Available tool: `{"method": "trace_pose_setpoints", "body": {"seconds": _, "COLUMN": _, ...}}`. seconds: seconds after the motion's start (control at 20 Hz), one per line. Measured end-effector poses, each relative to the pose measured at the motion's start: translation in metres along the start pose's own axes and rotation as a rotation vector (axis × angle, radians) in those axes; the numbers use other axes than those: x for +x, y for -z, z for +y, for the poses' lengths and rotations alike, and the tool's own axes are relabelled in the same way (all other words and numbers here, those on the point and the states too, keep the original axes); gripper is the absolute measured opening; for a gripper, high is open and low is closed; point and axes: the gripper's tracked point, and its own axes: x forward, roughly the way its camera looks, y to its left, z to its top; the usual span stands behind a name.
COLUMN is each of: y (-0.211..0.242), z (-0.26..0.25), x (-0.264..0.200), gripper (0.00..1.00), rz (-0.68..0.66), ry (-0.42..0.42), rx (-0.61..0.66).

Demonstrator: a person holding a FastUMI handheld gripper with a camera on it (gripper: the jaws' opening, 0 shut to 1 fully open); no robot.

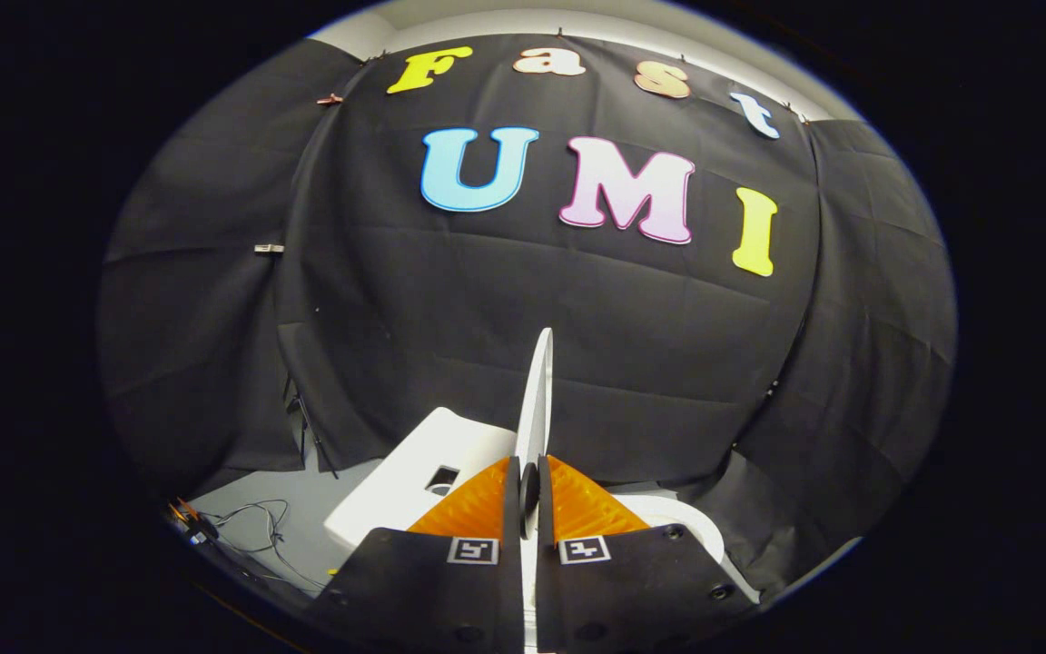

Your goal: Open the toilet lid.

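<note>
Pinching the toilet lid (537, 400) edge-on, the gripper (529, 490) has both fingers pressed on it; the lid rises upright, straight ahead, beyond the fingertips.

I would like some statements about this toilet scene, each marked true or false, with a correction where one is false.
1. The hand-held gripper is shut on the toilet lid. True.
2. The toilet lid lies flat on the seat. False: it stands raised, seen edge-on, rising beyond the fingers.
3. A white tank stands beside the fingers. True.
4. Both fingers are on the same side of the lid. False: the lid's edge is between them, one finger on each side.
5. Loose cables lie on the grey floor beside the tank. True.
</note>
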Motion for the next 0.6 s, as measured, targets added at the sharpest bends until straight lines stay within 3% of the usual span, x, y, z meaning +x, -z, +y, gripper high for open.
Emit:
{"method": "trace_pose_setpoints", "body": {"seconds": 0.25, "y": 0.001, "z": 0.034, "x": 0.006, "gripper": 0.1, "rz": 0.001, "ry": -0.035, "rx": -0.044}}
{"method": "trace_pose_setpoints", "body": {"seconds": 0.6, "y": 0.0, "z": 0.045, "x": 0.008, "gripper": 0.11, "rz": -0.009, "ry": -0.022, "rx": -0.093}}
